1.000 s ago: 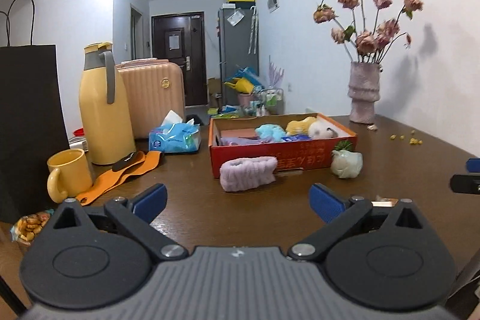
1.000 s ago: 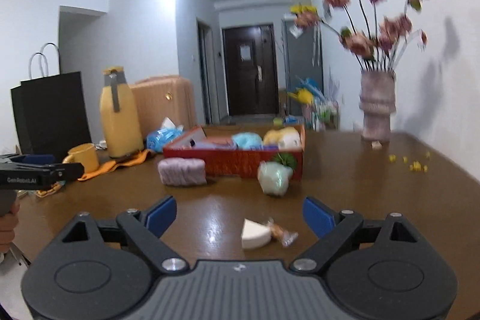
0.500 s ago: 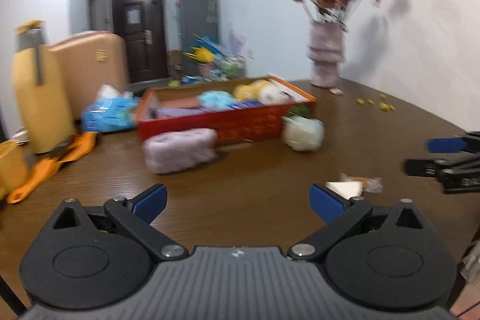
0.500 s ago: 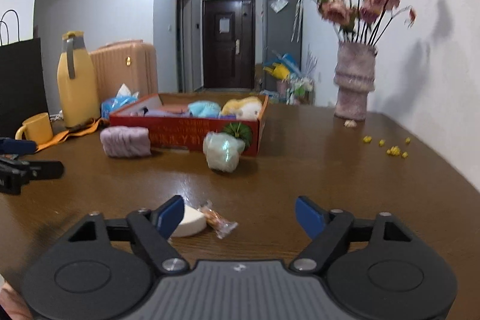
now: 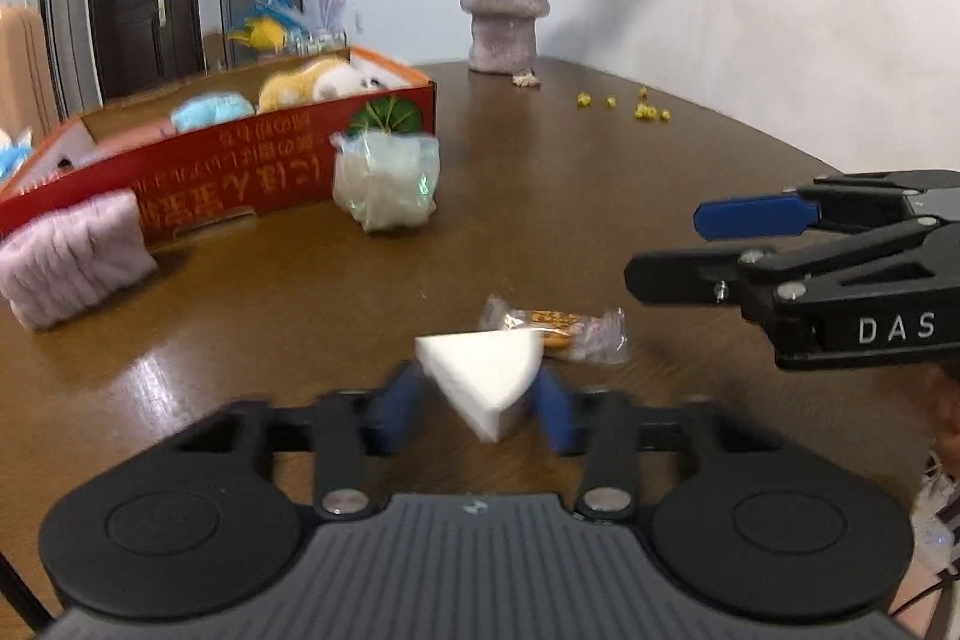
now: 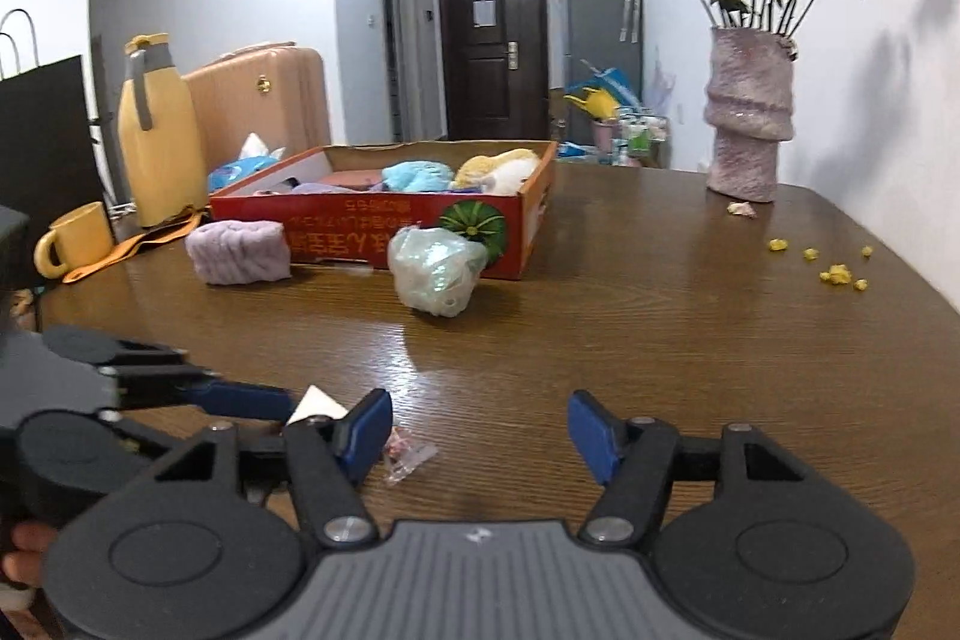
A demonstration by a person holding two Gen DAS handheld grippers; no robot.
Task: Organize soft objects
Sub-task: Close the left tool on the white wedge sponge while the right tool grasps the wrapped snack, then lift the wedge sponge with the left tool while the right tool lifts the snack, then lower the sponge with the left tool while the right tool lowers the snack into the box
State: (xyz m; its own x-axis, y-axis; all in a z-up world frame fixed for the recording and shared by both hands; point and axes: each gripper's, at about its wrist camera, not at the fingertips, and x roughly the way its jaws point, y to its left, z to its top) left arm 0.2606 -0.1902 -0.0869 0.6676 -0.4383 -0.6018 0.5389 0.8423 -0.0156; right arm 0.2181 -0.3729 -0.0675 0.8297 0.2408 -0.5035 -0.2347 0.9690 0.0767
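The left gripper (image 5: 477,406) is closing its jaws on a white wedge-shaped sponge (image 5: 483,376); the blue pads are blurred but sit against both of its sides, so it looks grasped, low over the brown table (image 5: 600,196). Just behind the sponge, at about 1 o'clock from it, lies a small wrapped snack (image 5: 555,328). The right gripper (image 6: 480,430) is also closing its jaws, but nothing is between them, only bare wood; the snack (image 6: 408,451) lies beside its left pad. At 11 o'clock from the sponge stands a pale object in clear plastic (image 5: 387,187), just in front of the red cardboard box (image 5: 240,172) that holds several plush toys. At 9 o'clock, a lilac fuzzy headband (image 5: 75,256) leans on the box front. At 12 o'clock, far back, stands a vase (image 5: 504,4) with dried roses.
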